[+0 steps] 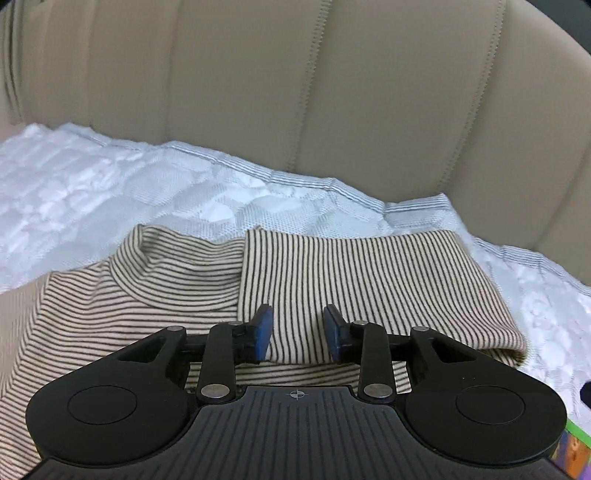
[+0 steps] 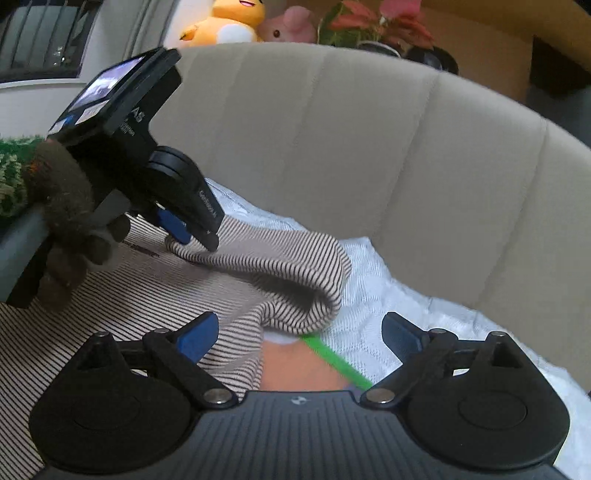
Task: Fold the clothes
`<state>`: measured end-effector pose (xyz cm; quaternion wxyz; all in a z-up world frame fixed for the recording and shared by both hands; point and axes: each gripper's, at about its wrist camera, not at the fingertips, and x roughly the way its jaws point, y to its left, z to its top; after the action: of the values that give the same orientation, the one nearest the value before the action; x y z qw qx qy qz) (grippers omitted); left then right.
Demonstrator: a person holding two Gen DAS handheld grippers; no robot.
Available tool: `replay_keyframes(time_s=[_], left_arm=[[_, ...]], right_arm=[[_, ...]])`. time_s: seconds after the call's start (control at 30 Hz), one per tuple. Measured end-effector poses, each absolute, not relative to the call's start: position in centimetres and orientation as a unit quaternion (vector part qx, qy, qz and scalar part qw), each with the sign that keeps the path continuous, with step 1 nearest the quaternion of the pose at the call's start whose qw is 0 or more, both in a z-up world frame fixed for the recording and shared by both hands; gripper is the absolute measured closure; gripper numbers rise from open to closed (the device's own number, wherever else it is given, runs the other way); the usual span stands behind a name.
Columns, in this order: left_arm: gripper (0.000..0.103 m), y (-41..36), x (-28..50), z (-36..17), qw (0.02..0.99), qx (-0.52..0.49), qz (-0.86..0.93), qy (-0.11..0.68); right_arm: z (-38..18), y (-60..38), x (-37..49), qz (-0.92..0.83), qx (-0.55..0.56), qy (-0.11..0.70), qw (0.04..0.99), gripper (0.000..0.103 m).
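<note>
A cream top with thin dark stripes lies flat on a white quilted cover, collar toward the padded back. One striped sleeve is folded across the body; in the right wrist view it forms a raised loop. My left gripper hovers just over this sleeve, blue pads apart and gripping nothing. The right wrist view shows the left gripper held by a brown gloved hand, with its tips at the sleeve's edge. My right gripper stands wide open near the sleeve's fold, nothing between its pads.
A beige padded backrest rises right behind the cover. Plush toys and a red-leaved plant sit beyond it. A green strip on an orange surface lies below my right gripper.
</note>
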<state>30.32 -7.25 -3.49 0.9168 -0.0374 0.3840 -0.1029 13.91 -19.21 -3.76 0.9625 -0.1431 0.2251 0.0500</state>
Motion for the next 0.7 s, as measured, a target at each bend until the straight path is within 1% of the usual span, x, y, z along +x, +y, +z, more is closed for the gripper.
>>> replay_keyframes(time_s=[0.07,0.17,0.2,0.27,0.33,0.37,0.4,0.43,0.47,0.57,0.7], left_arm=[[0.068,-7.1,30.2,-3.5,0.919,-0.036,-0.097,0.381],[0.058,-7.0,29.8,-3.3,0.920,-0.029,-0.098,0.377],[0.056,-6.9,29.6,-3.3,0.921,-0.026,-0.099,0.377],[0.053,-6.7,29.7,-3.2,0.920,-0.027,-0.098,0.378],[0.054,-6.6,29.8,-3.2,0.919,-0.028,-0.099,0.381],[0.056,-6.6,29.8,-3.3,0.918,-0.028,-0.100,0.382],[0.073,-6.6,29.8,-3.4,0.918,-0.027,-0.100,0.382],[0.092,-6.5,29.6,-3.4,0.920,-0.021,-0.100,0.379],[0.102,-6.3,29.5,-3.4,0.920,-0.021,-0.100,0.379],[0.103,-5.5,28.8,-3.0,0.922,-0.022,-0.101,0.372],[0.103,-2.5,26.7,-0.4,0.937,-0.034,-0.098,0.334]], right_arm=[[-4.0,-19.3,13.9,0.055,-0.131,0.233,0.962,0.007],[-4.2,-19.2,13.9,0.066,-0.121,0.236,0.962,0.007],[-4.3,-19.2,13.9,0.070,-0.119,0.236,0.962,0.007],[-4.3,-19.3,13.9,0.072,-0.114,0.234,0.963,0.007],[-4.2,-19.3,13.8,0.072,-0.110,0.231,0.964,0.007],[-4.2,-19.4,13.8,0.071,-0.109,0.229,0.965,0.007],[-4.2,-19.4,13.8,0.071,-0.109,0.228,0.965,0.006],[-4.2,-19.4,13.8,0.072,-0.110,0.227,0.965,0.006],[-4.3,-19.4,13.7,0.073,-0.111,0.226,0.965,0.006],[-4.5,-19.3,13.6,0.078,-0.116,0.225,0.964,0.006],[-4.7,-19.4,13.7,0.076,-0.117,0.226,0.964,0.006]])
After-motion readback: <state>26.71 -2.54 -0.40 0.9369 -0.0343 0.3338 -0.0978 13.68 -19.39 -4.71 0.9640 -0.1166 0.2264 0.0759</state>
